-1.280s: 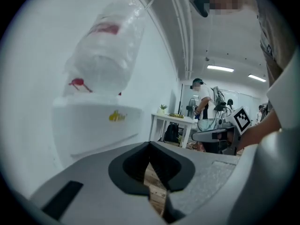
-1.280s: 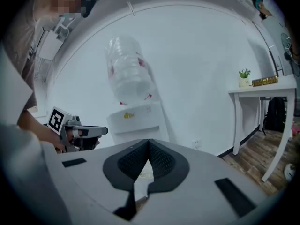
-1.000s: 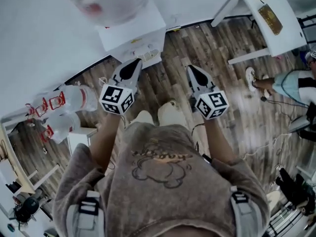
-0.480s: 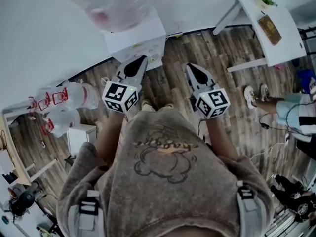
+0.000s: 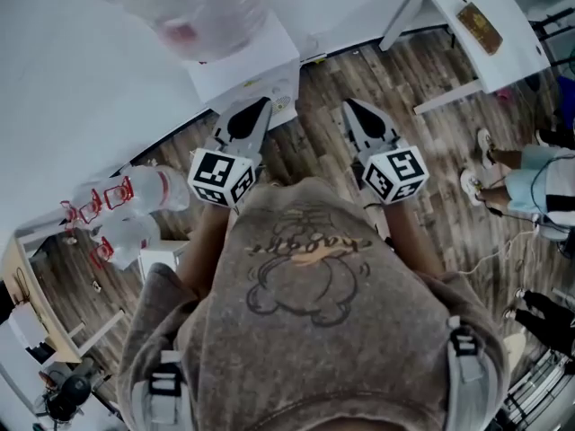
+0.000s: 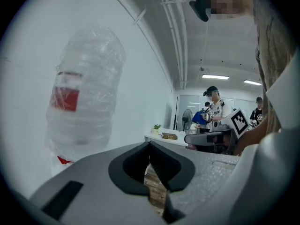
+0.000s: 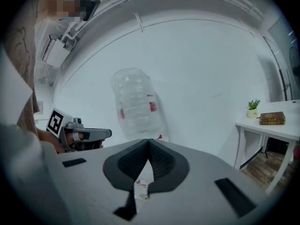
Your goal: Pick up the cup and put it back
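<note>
Left gripper [image 5: 259,106] and right gripper [image 5: 350,108] pointing at 12 o'clock, jaws closed on nothing, head view alone showing bottles [image 5: 135,191] lying at 9 o'clock, left gripper view alone showing fan [image 6: 186,120], cup appearing in no view

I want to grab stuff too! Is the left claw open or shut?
Shut. The left claw has its tips touching, with nothing held between them.

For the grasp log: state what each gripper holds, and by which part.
Nothing is held: the left gripper and the right gripper both have jaws shut together, empty.
</note>
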`<state>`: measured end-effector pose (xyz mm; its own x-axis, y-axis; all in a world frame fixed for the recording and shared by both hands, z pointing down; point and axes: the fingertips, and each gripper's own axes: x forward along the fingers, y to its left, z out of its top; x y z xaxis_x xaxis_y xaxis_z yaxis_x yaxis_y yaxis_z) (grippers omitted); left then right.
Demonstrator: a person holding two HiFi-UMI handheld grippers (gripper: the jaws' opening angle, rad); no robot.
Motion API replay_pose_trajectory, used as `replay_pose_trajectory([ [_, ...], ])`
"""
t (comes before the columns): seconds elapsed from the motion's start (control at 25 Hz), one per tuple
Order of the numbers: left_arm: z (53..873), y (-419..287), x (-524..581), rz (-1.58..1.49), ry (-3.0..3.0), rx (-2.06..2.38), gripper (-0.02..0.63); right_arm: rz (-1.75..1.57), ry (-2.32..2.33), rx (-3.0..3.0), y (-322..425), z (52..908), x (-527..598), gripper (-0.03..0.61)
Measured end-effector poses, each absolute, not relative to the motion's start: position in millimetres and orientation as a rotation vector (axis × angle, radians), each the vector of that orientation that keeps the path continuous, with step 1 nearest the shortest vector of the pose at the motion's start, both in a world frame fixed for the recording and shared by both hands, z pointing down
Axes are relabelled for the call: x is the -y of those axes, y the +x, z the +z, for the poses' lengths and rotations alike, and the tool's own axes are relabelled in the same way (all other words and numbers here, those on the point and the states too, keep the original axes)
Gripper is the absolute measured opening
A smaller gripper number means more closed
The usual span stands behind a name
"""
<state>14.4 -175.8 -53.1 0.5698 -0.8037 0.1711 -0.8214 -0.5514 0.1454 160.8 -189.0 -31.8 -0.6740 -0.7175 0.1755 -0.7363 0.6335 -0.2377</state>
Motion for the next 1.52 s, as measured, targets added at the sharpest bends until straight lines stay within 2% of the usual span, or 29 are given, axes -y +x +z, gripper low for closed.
replay_pose_trajectory([
  [0.6,-37.8,1.2,144.9,0.034,2.547,1.427,0.003,0.433,1.338,2.743,179.0,-19.2,162.7,0.002],
  [0.92,-8.9,-20.2,136.8,0.017,2.443,1.494,0.003,0.510,1.318,2.711,166.7,7.9,157.3,0.002],
  [1.52,-11.0,-33.5,137.9,0.019,2.386,1.560,0.003,0.528,1.284,2.726,161.4,11.0,166.9,0.000],
])
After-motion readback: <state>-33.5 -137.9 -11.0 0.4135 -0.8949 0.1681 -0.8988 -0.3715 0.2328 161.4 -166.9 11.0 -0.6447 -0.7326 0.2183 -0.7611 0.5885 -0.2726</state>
